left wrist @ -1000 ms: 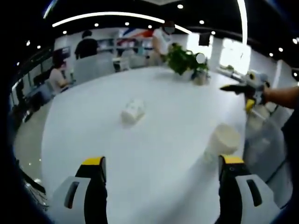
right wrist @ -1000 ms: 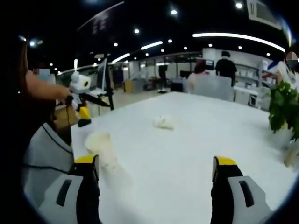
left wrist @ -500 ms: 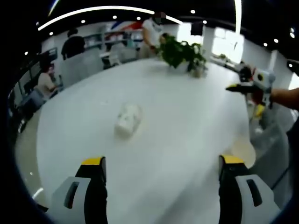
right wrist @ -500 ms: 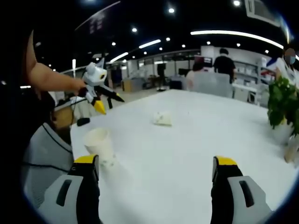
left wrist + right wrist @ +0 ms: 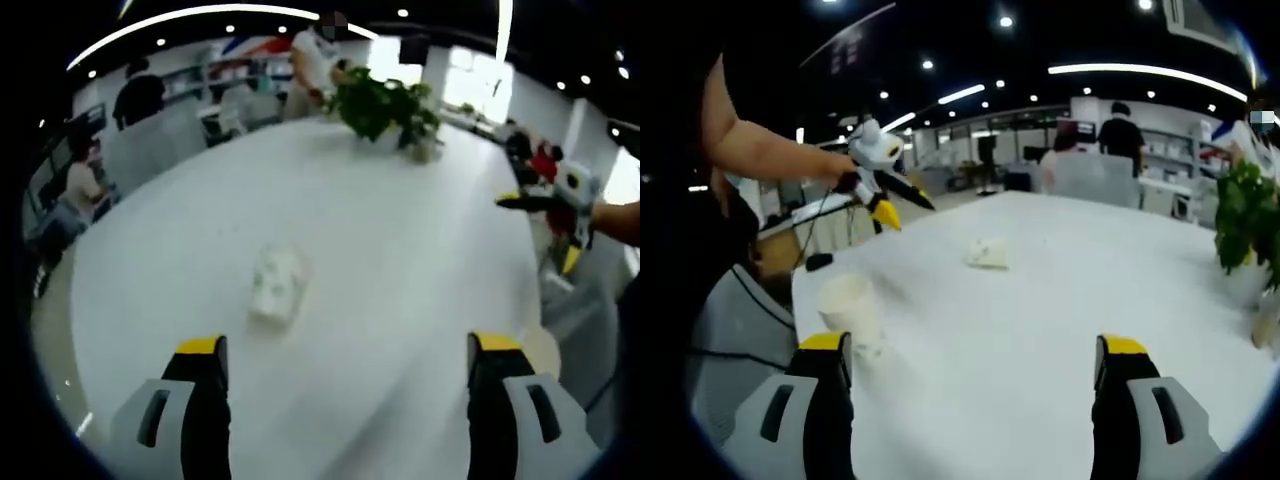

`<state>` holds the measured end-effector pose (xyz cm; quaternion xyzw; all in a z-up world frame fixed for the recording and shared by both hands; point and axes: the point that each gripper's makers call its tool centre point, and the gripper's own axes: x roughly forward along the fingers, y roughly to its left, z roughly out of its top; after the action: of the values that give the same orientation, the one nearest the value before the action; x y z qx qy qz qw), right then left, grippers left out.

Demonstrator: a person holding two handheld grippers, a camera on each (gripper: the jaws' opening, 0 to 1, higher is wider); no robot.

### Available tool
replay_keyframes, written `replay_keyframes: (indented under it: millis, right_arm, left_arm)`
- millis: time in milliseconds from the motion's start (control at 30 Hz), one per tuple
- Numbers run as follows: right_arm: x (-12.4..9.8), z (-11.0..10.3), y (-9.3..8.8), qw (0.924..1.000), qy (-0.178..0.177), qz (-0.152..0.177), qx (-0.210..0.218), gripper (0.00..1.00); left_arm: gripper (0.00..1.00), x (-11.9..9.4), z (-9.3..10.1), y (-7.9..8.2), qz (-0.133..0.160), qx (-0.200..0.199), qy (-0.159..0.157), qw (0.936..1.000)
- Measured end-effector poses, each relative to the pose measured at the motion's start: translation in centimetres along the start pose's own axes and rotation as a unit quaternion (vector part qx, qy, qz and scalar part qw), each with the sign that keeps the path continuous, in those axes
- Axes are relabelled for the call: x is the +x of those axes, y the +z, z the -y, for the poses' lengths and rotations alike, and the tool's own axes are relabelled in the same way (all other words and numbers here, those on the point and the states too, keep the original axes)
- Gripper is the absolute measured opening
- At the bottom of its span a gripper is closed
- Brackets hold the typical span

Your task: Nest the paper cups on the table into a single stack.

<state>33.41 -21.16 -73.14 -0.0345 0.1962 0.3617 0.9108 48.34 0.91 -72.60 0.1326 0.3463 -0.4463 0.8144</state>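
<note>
So, in the left gripper view, the left gripper [image 5: 342, 400] has its jaws wide apart and holds nothing. A paper cup on its side [image 5: 277, 287] lies on the white table [image 5: 400, 250], just ahead, a bit left, its long way pointing away.

Now the right gripper view. The right gripper [image 5: 970, 400] is also wide apart and empty (no cup yet). An upright paper cup [image 5: 848, 304] stands just past its left jaw, so that one is nearest.

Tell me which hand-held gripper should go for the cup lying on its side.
Left, probably. The left hand-held gripper is open and faces the cup lying on its side just ahead of it. The right hand-held gripper, also open, has the upright cup near and that one farther off.
</note>
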Motion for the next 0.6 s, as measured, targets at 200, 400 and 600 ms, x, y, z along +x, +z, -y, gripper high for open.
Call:
replay_keyframes:
  millis: [200, 400, 600]
  right_arm:
    - [0.2, -0.1, 0.0, 1.0000, 0.002, -0.002, 0.001, 1.00]
    - [0.5, -0.2, -0.2, 1.0000, 0.003, -0.002, 0.006, 1.00]
    - [0.6, 0.0, -0.3, 1.0000, 0.001, 0.001, 0.010, 1.00]
  left_arm:
    - [0.98, 1.4, -1.2, 1.4, -0.025, 0.005, -0.011, 0.9996]
    - [0.96, 2.7, -1.7, 2.4, -0.043, 0.015, -0.021, 0.9987]
    - [0.95, 5.0, -2.8, 3.2, -0.064, 0.032, -0.023, 0.9971]
